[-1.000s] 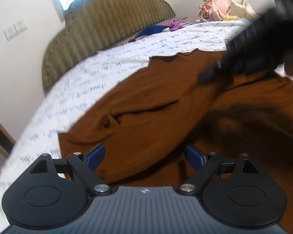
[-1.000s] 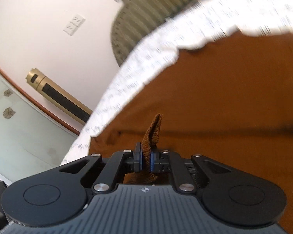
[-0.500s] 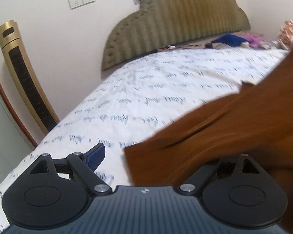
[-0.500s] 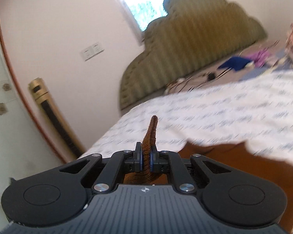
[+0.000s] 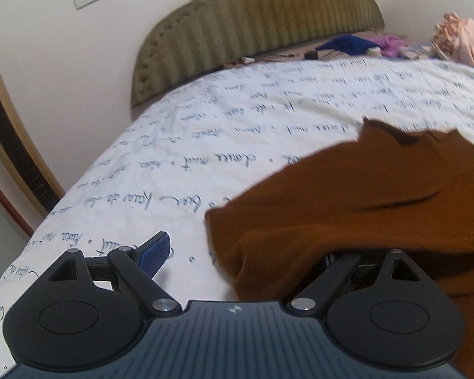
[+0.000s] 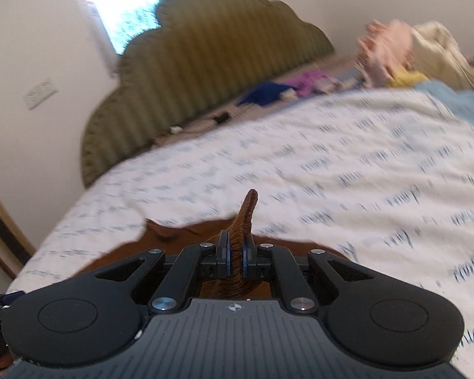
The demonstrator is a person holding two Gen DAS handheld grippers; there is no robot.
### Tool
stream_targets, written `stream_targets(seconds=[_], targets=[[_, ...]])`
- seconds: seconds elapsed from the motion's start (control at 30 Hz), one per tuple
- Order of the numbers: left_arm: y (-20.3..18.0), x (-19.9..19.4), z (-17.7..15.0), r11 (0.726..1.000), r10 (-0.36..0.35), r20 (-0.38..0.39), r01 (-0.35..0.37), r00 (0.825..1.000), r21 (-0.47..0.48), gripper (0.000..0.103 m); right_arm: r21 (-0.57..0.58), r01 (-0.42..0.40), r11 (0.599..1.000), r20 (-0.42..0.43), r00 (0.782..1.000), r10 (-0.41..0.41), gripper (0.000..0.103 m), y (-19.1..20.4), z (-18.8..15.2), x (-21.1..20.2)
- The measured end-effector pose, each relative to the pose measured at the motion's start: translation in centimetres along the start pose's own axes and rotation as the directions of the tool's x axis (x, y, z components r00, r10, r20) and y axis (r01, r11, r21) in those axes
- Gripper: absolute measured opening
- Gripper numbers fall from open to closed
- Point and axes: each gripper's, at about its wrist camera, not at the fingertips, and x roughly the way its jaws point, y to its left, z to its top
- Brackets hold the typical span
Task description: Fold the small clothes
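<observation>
Since a second ago the right gripper [image 6: 235,254], clamped on a brown garment [image 5: 363,208] edge, has swung it across the bed [image 5: 237,132] while the left gripper [image 5: 246,252] gapes, cloth draped over one finger; folding seems barely begun.

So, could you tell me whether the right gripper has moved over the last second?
Yes. The right gripper, shut on the brown garment, has lifted and tipped up: the headboard now fills its view.

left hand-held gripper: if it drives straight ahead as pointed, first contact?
Probably the brown garment: it already drapes over the right finger of the left hand-held gripper. Beyond lies printed bedsheet; depth unclear.
</observation>
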Motion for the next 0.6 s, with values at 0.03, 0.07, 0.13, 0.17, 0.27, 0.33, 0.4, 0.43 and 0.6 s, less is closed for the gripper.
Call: stream_targets(seconds=[0.03,0.07,0.13,0.17,0.27,0.33,0.4,0.43,0.6], targets=[[0.0,0.0,-0.2,1.0,-0.003,-0.004,0.003,1.0,0.007,0.089,0.014,0.011,1.0,-0.011,1.0,-0.011,0.012,-0.7,-0.3,0.3],[0.2,-0.2,-0.4,1.0,-0.009,-0.007,0.009,1.0,0.013,0.089,0.027,0.021,0.999,-0.023,1.0,-0.02,0.012,-1.2,-0.7,0.6],[0.5,-0.3,-0.7,0.999,-0.03,-0.011,0.03,0.999,0.025,0.089,0.04,0.038,0.998,-0.043,0.998,-0.037,0.012,-2.1,-1.4,0.9],[0.8,-0.4,-0.8,0.999,-0.039,-0.015,0.04,0.999,0.033,0.089,0.041,0.046,0.998,-0.05,0.998,-0.044,0.012,-2.3,-1.7,1.0],[1.4,-0.6,-1.3,0.996,-0.054,-0.027,0.056,0.998,0.063,0.089,0.041,0.076,0.996,-0.069,0.995,-0.073,0.012,-2.6,-2.4,1.2],[1.7,-1.0,-1.8,0.995,-0.064,-0.026,0.065,0.998,0.078,0.089,0.039,0.094,0.995,-0.095,0.991,-0.09,0.013,-2.8,-2.7,1.5],[2.0,-1.6,-2.2,0.994,-0.065,-0.025,0.067,0.998,0.082,0.089,0.042,0.109,0.993,-0.128,0.986,-0.103,0.021,-3.1,-3.1,1.9],[2.2,-1.9,-2.4,0.994,-0.072,-0.024,0.074,0.997,0.078,0.089,0.04,0.118,0.992,-0.129,0.985,-0.112,0.023,-3.2,-3.2,1.8],[2.5,-3.7,-3.2,0.992,-0.118,-0.02,0.119,0.993,0.048,0.089,-0.006,0.219,0.976,-0.033,0.975,-0.219,0.029,-2.4,-3.4,-0.5]])
